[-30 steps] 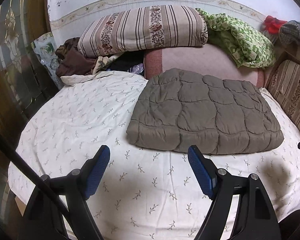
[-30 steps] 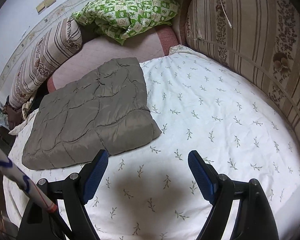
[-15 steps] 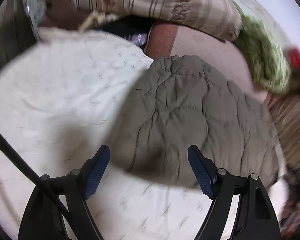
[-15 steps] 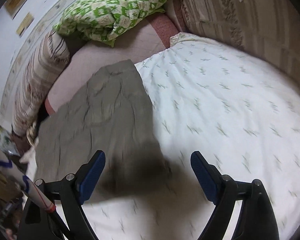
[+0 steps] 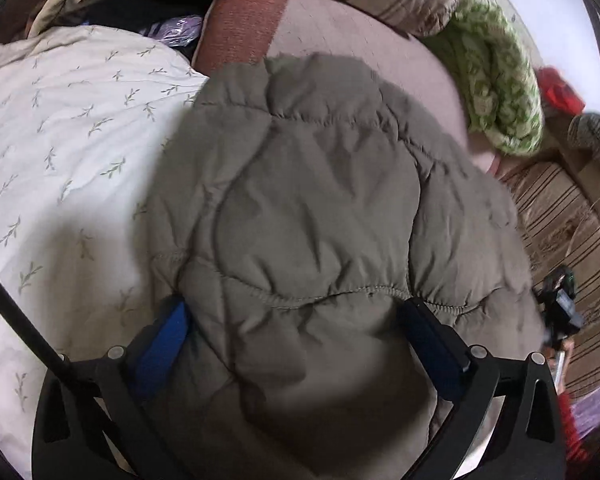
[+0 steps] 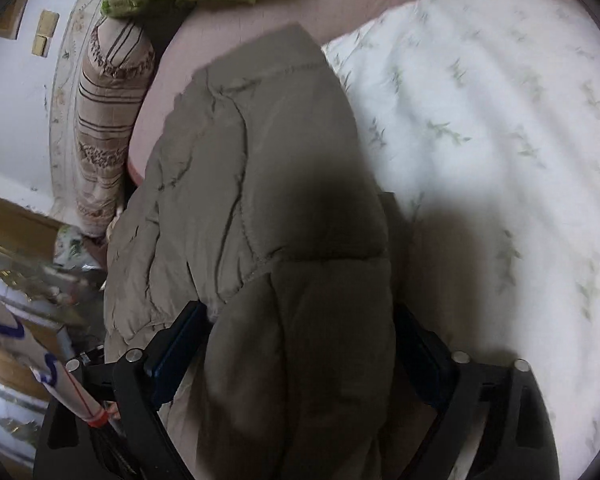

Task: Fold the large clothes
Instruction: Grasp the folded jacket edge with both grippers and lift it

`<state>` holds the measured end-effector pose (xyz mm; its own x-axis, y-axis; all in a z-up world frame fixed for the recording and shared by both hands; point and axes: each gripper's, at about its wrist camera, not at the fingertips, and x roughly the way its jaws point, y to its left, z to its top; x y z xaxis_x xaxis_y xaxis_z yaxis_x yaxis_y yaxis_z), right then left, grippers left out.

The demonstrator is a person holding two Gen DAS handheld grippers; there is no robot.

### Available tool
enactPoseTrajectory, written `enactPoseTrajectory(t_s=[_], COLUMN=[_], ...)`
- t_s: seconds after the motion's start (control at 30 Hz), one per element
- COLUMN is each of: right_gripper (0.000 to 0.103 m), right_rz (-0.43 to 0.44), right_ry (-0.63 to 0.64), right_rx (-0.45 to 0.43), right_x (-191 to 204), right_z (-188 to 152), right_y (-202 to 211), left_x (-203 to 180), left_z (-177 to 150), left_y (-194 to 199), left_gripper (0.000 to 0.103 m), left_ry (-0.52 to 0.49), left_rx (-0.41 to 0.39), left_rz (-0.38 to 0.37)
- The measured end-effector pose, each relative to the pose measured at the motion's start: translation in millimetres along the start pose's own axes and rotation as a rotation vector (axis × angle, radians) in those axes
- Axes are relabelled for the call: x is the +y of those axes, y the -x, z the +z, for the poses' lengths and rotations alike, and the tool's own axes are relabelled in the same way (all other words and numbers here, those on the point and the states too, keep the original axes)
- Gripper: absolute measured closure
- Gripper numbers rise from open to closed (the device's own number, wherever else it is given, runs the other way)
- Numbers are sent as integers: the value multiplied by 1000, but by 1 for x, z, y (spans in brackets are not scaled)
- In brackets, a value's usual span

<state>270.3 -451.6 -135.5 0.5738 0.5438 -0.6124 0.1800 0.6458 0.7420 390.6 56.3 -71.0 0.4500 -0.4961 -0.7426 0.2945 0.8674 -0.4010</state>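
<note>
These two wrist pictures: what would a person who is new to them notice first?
First, the puffy grey-brown quilted jacket, folded on the white leaf-print sheet; it fills the middle of both views. Each gripper, left and right, has its blue-padded fingers wide apart around a near end of the jacket. A green patterned blanket lies behind it.

Both the left gripper (image 5: 296, 320) and right gripper (image 6: 300, 328) are held wide, fingers spread around padded fabric.
</note>
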Motion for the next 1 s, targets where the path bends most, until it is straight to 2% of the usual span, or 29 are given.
enactPoseTrajectory(t_s=[0.07, 0.1, 0.13, 0.2, 0.27, 0.3, 0.4, 0.53, 0.6, 0.7, 0.73, 0.77, 0.83, 0.87, 0.9, 0.93, 1.0], right_gripper=[7, 13, 18, 33, 44, 51, 59, 60, 60, 60, 60, 60, 54, 46, 37, 33, 22], right_rz=[7, 12, 24, 10, 17, 30, 72, 148, 164, 132, 104, 44, -44, -92, -116, -138, -167], right_ry=[-9, -23, -31, -18, -11, -10, 11, 60, 93, 93, 80, 65, 37, 17, 8, 1, -7], right_rx=[-10, -21, -25, -43, -52, -60, -79, -90, -98, -92, -91, -94, -91, -93, -96, -99, -116], right_x=[2, 4, 5, 16, 24, 30, 46, 74, 84, 83, 79, 71, 57, 48, 44, 41, 40], right_z=[0, -1, -1, -5, -8, -9, -15, -35, -51, -64, -66, -67, -66, -65, -63, -61, -59], right_y=[-4, -4, -3, 0, 6, 12, 29, 56, 69, 71, 68, 63, 51, 44, 40, 36, 35], left_x=[-7, -9, -12, -20, -30, -33, -39, -50, -53, -47, -44, -40, -34, -30, -25, -22, -18], left_z=[-1, 0, 1, 1, 0, -1, -10, -28, -37, -46, -46, -45, -39, -37, -36, -35, -31], left_y=[1, 3, 7, 16, 30, 39, 72, 100, 109, 109, 105, 101, 83, 75, 67, 65, 74], left_gripper=[1, 4, 15, 29, 49, 51, 58, 59, 59, 59, 56, 47, 37, 36, 36, 36, 36], left_ry=[-7, 10, 25, 25, 20, 23, 32, 3, -9, 14, 22, 25, 17, 18, 26, 36, 35], left_rx=[-4, -1, -5, -20, -46, -63, -107, -121, -124, -104, -97, -92, -92, -91, -84, -81, -104], left_rz=[14, 7, 3, 10, 16, 13, -25, 0, 54, 104, 129, 162, 267, 288, 284, 265, 233])
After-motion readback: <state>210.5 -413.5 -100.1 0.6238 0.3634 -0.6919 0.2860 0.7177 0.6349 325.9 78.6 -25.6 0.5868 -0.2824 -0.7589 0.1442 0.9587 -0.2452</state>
